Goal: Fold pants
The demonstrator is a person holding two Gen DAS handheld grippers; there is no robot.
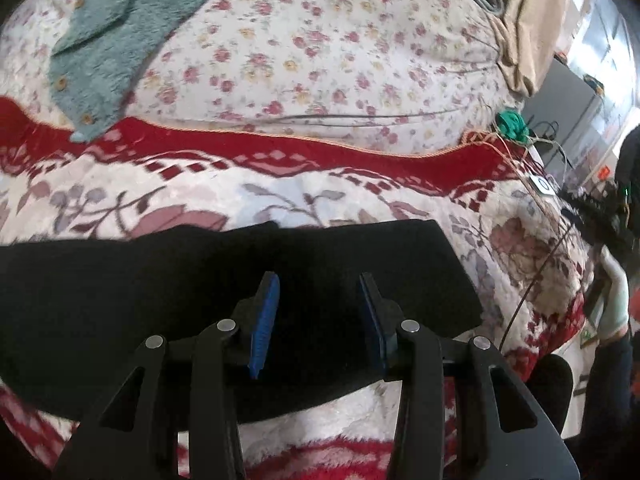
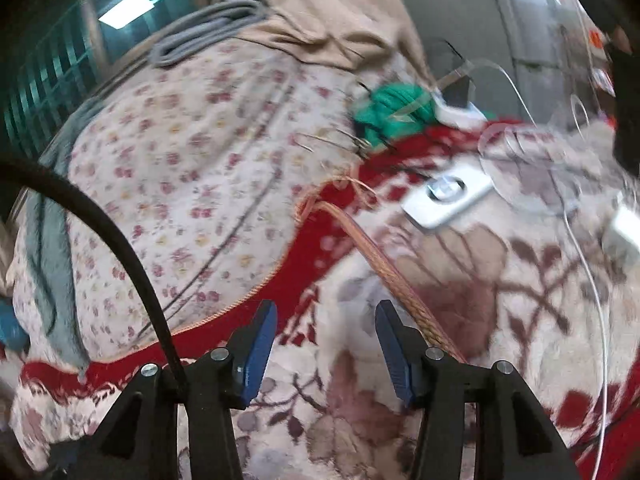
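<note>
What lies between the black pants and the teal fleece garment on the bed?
In the left wrist view, only bedding: the red-bordered blanket separates the black pants from the teal fleece garment.

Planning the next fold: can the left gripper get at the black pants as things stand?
Probably yes. The left gripper is open, its fingers right over the black pants, which lie flat on the blanket with nothing on top of them or in between.

No legible text, label, brand or number anywhere.
</note>
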